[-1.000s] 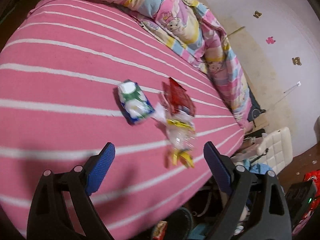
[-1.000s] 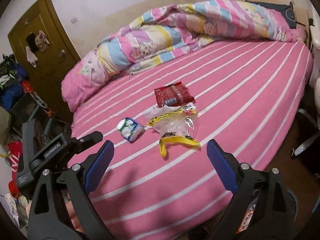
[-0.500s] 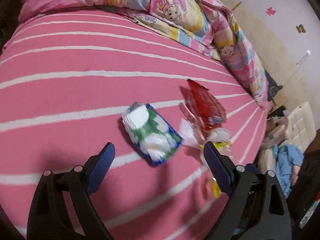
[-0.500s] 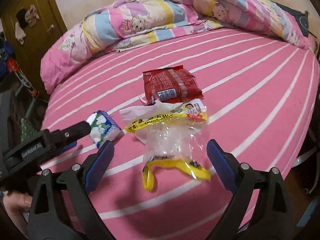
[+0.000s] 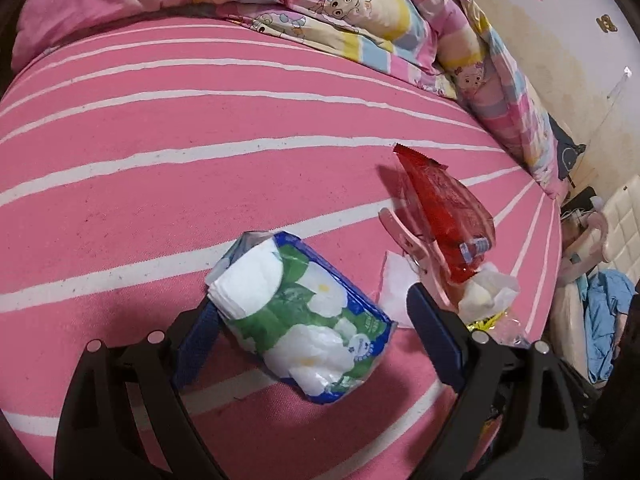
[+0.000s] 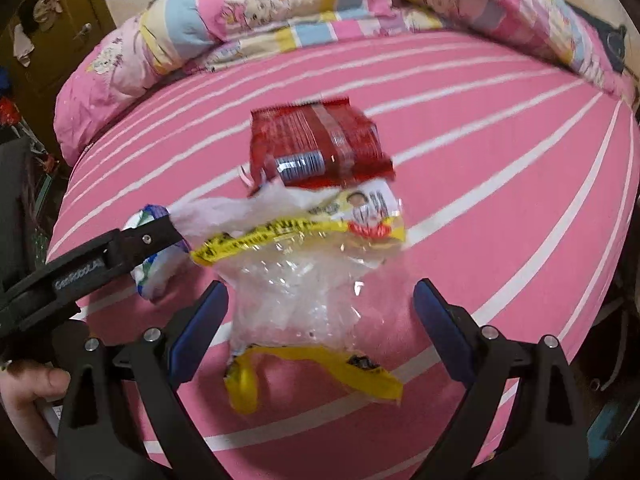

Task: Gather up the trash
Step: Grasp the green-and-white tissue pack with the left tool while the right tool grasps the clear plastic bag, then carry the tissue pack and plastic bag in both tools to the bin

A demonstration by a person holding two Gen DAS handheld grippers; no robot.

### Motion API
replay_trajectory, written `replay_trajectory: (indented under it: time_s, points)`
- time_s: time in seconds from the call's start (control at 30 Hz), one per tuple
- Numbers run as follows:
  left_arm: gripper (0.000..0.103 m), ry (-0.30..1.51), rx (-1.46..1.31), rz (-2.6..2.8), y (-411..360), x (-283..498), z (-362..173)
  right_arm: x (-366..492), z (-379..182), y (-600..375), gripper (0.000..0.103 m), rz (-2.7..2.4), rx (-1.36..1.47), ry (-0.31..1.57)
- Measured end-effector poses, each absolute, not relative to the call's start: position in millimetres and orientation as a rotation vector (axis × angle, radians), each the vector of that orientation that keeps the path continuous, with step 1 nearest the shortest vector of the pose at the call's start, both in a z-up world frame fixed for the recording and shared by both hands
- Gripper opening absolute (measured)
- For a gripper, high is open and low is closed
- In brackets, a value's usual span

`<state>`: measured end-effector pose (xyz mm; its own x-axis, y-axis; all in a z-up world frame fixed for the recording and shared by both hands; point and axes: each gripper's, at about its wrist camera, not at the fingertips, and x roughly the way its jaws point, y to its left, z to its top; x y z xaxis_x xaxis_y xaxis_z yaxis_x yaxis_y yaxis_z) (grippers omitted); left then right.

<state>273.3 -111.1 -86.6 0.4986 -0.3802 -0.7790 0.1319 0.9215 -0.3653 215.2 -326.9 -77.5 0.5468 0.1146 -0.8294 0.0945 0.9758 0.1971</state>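
Both my claws have come closer to the trash. My left claw [image 5: 316,336] sits wide open around the green and white tissue pack [image 5: 300,316], not squeezing. My right claw [image 6: 320,320] sits wide open around the clear and yellow plastic bag [image 6: 304,296], holding nothing.

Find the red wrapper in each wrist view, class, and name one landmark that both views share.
Left wrist view: the red wrapper lies right of centre on the bed, beyond the right finger of the tongs.
Right wrist view: the red wrapper sits at centre, just behind the clear bag.
Shared landmark: the tissue pack, at lower centre in the left view and at left in the right view.
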Motion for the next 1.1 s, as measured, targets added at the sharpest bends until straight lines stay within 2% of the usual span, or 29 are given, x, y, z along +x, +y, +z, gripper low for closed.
replay_trajectory:
  time_s: [0.03, 0.1, 0.13, 0.17, 0.2, 0.37, 0.73, 1.1]
  points:
    - [0.085, 1.001, -0.273, -0.318, -111, 272, -86, 215, -79, -329, 0.078, 0.03, 0.252, 1.001]
    - [0.071, 1.001, -0.27, -0.325, -111, 272, -86, 213, -76, -329, 0.077, 0.037, 0.254, 0.988]
    - [0.068, 0.999, -0.276, -0.329, -110, 271, -86, 212, -76, -328, 0.076, 0.04, 0.253, 0.983]
    - [0.056, 0.999, -0.288, -0.333, -108, 270, -86, 211, -75, -328, 0.076, 0.046, 0.252, 0.976]
    - [0.049, 1.002, -0.304, -0.341, -106, 270, -87, 209, -73, -327, 0.075, 0.053, 0.252, 0.97]
    - [0.029, 1.024, -0.387, -0.386, -100, 269, -87, 203, -66, -322, 0.074, 0.072, 0.274, 0.941]
    - [0.025, 0.978, -0.43, -0.418, -93, 236, -61, 174, -41, -317, 0.074, 0.1, 0.336, 0.861]
    - [0.025, 0.859, -0.549, -0.451, -82, 165, -4, 101, 12, -320, 0.073, 0.138, 0.37, 0.662]
